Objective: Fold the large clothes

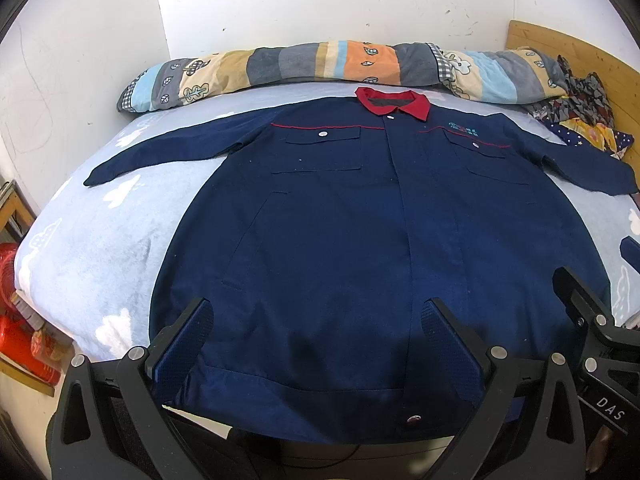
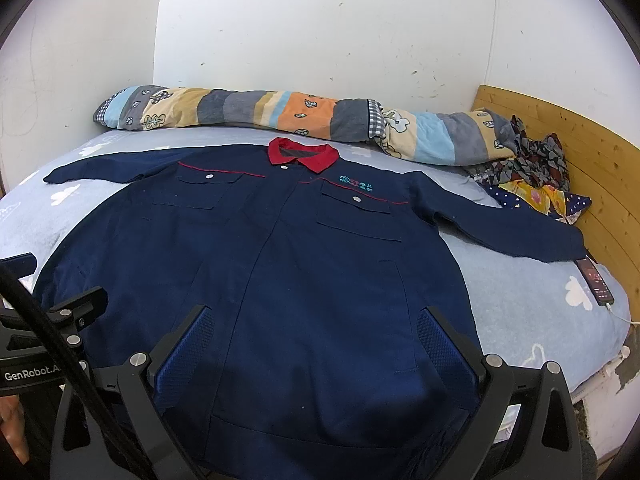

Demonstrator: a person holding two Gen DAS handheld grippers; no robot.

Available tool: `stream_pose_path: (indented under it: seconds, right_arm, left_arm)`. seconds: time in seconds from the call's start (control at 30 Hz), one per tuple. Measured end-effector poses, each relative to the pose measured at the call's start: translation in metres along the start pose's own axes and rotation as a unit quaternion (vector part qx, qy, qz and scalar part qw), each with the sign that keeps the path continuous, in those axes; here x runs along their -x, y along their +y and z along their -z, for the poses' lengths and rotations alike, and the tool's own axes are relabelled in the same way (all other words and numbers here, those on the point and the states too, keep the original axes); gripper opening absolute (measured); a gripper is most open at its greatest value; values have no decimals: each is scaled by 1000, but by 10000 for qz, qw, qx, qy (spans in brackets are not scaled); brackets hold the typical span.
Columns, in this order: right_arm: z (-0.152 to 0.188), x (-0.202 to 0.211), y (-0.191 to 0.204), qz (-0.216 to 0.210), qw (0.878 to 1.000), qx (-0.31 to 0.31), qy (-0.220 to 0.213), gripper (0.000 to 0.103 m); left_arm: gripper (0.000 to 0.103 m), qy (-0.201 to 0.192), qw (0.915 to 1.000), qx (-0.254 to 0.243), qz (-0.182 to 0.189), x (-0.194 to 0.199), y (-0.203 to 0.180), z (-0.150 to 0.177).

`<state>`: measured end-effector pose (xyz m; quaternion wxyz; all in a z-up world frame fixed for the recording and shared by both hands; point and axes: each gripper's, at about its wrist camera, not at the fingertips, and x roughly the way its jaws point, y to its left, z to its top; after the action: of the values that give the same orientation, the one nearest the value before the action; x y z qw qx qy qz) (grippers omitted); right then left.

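Note:
A large navy work jacket (image 1: pixel 320 216) (image 2: pixel 280 264) with a red collar (image 1: pixel 394 103) (image 2: pixel 303 155) lies flat and face up on the bed, both sleeves spread out to the sides. Its hem hangs at the bed's near edge. My left gripper (image 1: pixel 318 312) stands open over the hem's left half, nothing between its fingers. My right gripper (image 2: pixel 314 318) is open too, above the hem's right half. The right gripper's body (image 1: pixel 592 320) shows at the right of the left wrist view; the left gripper's body (image 2: pixel 60 320) shows at the left of the right wrist view.
The bed has a light blue cloud-print sheet (image 1: pixel 100 248) (image 2: pixel 540 292). A rolled striped quilt (image 1: pixel 320 68) (image 2: pixel 304 120) lies along the white wall. Crumpled patterned clothes (image 2: pixel 532 176) sit by the wooden headboard (image 2: pixel 592 184). A phone (image 2: pixel 596 280) lies at the right edge. Red items (image 1: pixel 16 320) stand left of the bed.

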<state>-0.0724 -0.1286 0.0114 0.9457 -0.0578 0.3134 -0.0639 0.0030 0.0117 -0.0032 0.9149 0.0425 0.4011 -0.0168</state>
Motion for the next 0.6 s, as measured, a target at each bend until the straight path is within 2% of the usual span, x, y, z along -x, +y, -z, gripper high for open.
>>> stream_pose_path:
  seconds: [0.6]
  right_arm:
    - [0,-2,-5,-89,9999,-94,82,103]
  left_arm:
    - [103,23,10000,-33,-39,-1,-1,-2]
